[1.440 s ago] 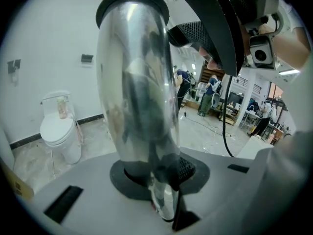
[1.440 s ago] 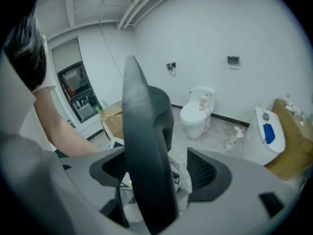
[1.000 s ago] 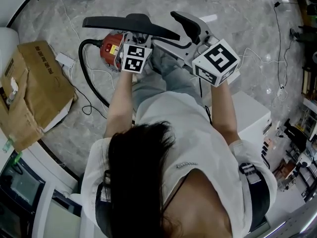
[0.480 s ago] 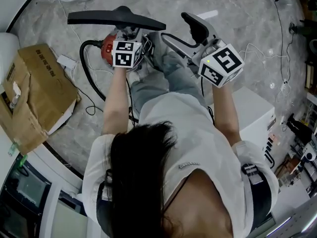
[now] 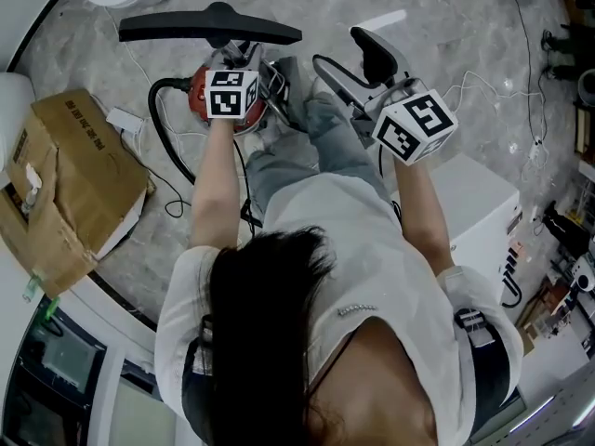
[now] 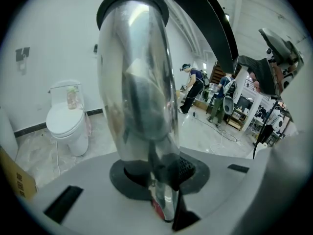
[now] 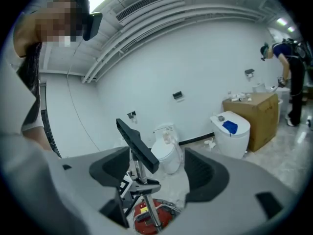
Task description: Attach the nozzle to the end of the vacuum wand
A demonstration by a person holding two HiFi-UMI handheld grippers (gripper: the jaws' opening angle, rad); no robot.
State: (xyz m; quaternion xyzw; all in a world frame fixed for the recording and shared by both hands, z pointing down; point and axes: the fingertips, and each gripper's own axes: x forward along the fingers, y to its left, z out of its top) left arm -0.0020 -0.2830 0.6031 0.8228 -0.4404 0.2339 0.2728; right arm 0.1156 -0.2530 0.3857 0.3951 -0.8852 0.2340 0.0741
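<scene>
The long black floor nozzle [image 5: 209, 24] sits crosswise on the upper end of the shiny metal wand [image 6: 139, 97]. My left gripper [image 5: 244, 63] is shut on that wand just below the nozzle, above the red vacuum body [image 5: 197, 100]. In the left gripper view the tube fills the space between the jaws, and the nozzle [image 6: 210, 28] arcs overhead. My right gripper [image 5: 349, 60] stands open to the right of the wand, with nothing between its fingers. In the right gripper view [image 7: 159, 173] it faces the nozzle [image 7: 137, 143], the wand [image 7: 143, 192] and the vacuum body [image 7: 151, 218], apart from them.
A black hose [image 5: 172, 151] loops from the vacuum over the marble floor. A cardboard box [image 5: 65, 179] lies at the left and a white cabinet [image 5: 479, 212] at the right. Cables [image 5: 483, 96] run across the floor. A toilet [image 7: 166, 153] and a white bin [image 7: 230, 131] stand by the wall.
The left gripper has carried the wand and nozzle up and to the left in the head view. The right gripper has rolled, and its fingers now point further up the picture.
</scene>
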